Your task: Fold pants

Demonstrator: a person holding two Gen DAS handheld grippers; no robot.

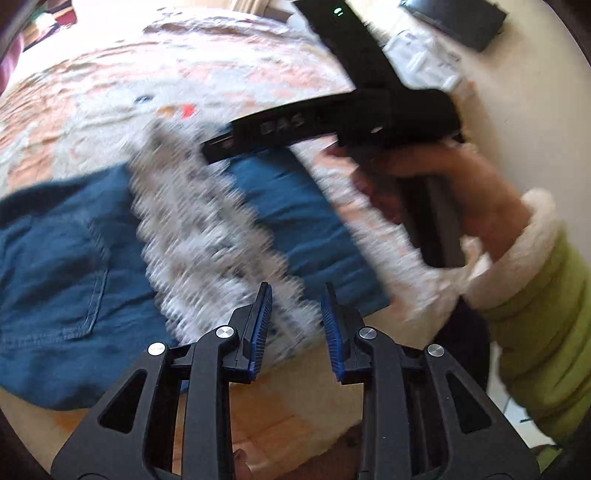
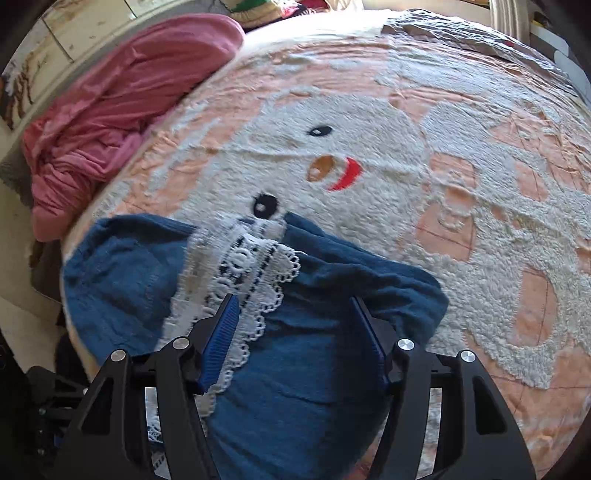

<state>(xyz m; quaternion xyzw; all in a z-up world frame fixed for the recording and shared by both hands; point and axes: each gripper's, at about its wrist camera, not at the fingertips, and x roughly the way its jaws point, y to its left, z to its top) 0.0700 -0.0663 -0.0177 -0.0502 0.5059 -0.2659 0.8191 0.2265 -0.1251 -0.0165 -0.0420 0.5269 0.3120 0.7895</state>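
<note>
Blue denim pants (image 1: pixel 66 258) with a white lace trim (image 1: pixel 207 236) lie folded on the bed near its front edge. They also show in the right wrist view (image 2: pixel 317 332), lace trim (image 2: pixel 240 273) on top. My left gripper (image 1: pixel 296 310) is open and empty, just above the lace. My right gripper (image 2: pixel 295 325) is open and empty, hovering over the denim, left finger by the lace. In the left wrist view the right gripper's body (image 1: pixel 332 122) is held by a hand above the pants.
The bed has a peach and white fleece blanket (image 2: pixel 406 147) with a snowman face. A pink garment (image 2: pixel 110 110) is heaped at the bed's left edge. A dark flat device (image 1: pixel 454 18) and papers lie on the floor beyond the bed.
</note>
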